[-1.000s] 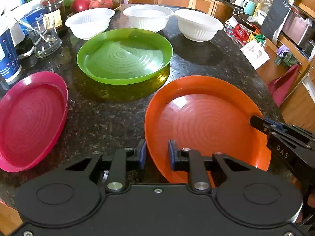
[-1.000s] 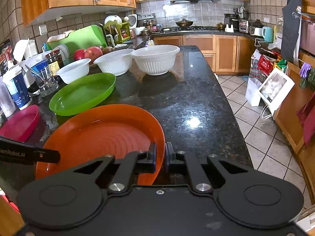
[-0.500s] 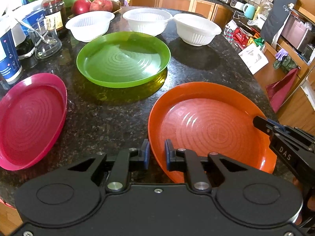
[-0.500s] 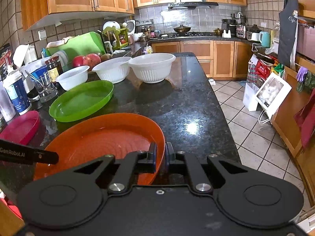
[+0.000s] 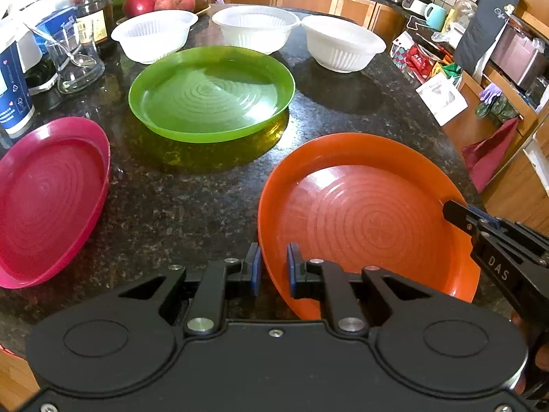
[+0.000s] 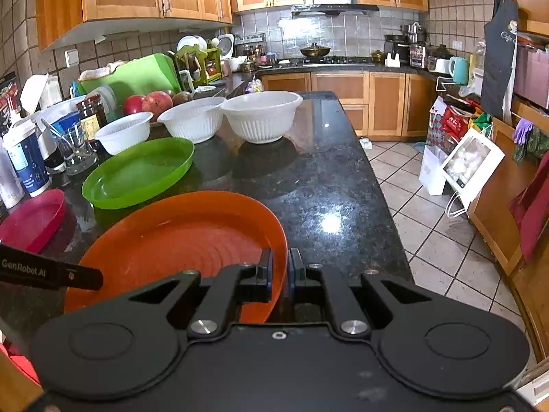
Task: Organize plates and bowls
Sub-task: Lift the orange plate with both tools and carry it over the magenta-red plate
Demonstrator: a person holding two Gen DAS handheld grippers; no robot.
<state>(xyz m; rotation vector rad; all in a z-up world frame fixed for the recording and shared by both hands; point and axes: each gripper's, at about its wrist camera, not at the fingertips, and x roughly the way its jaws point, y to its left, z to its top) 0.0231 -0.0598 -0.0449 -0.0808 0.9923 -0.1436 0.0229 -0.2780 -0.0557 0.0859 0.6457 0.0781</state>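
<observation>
An orange plate (image 5: 363,213) is held at its near rim by both grippers, lifted a little above the dark granite counter (image 5: 192,199). My left gripper (image 5: 272,267) is shut on its left near rim. My right gripper (image 6: 280,273) is shut on its right rim; the plate (image 6: 178,237) fills the left of that view. A green plate (image 5: 211,92) lies behind it, a pink plate (image 5: 44,199) at the left. Three white bowls (image 5: 257,27) stand in a row at the back.
A jar (image 5: 94,10), a glass with a spoon (image 5: 73,61), a blue cup (image 5: 12,92) and red fruit (image 5: 158,0) crowd the back left. The counter's right edge (image 6: 374,178) drops to a tiled floor with bags (image 6: 446,127).
The orange plate has risen and shifted slightly right and away, with both grippers holding it. The left gripper closed tighter on its rim. The other dishes stayed put.
</observation>
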